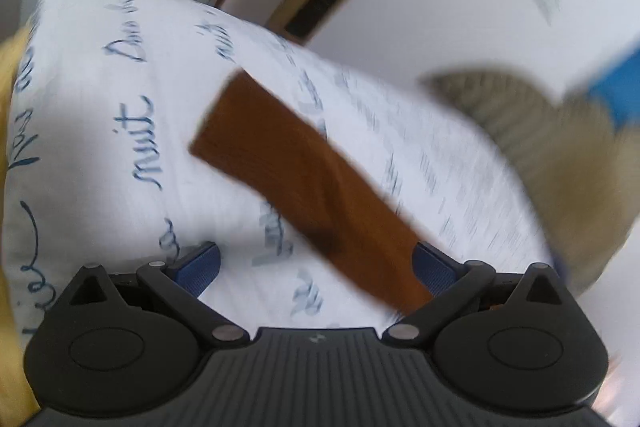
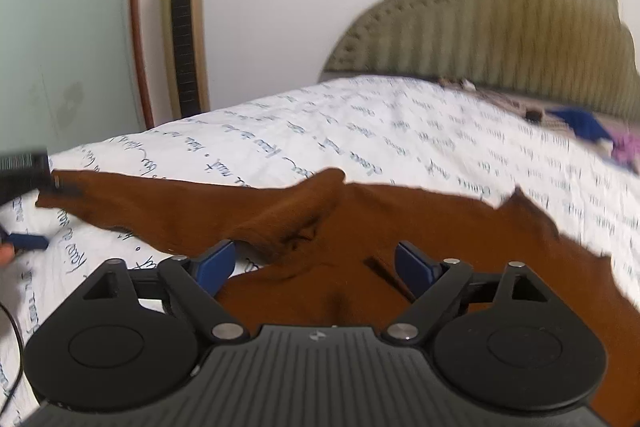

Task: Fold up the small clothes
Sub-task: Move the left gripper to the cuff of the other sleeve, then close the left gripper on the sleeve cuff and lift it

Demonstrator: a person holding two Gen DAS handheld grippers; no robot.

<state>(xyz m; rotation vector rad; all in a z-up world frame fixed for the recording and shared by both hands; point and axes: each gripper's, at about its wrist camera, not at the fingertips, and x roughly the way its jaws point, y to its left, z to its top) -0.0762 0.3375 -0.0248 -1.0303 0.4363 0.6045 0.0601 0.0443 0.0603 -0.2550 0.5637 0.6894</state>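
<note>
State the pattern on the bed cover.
White bed cover printed with blue handwritten script; clearest in the right wrist view.

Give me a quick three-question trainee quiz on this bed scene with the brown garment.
1. True or false: the right tool is shut on the brown garment.
2. The bedsheet is printed with: A flowers, B blue handwriting, C red stripes.
3. What tall thing stands against the wall, left of the headboard?

Key: 1 false, its jaws stand open over the garment. 2 B. 3 a gold tower appliance.
</note>
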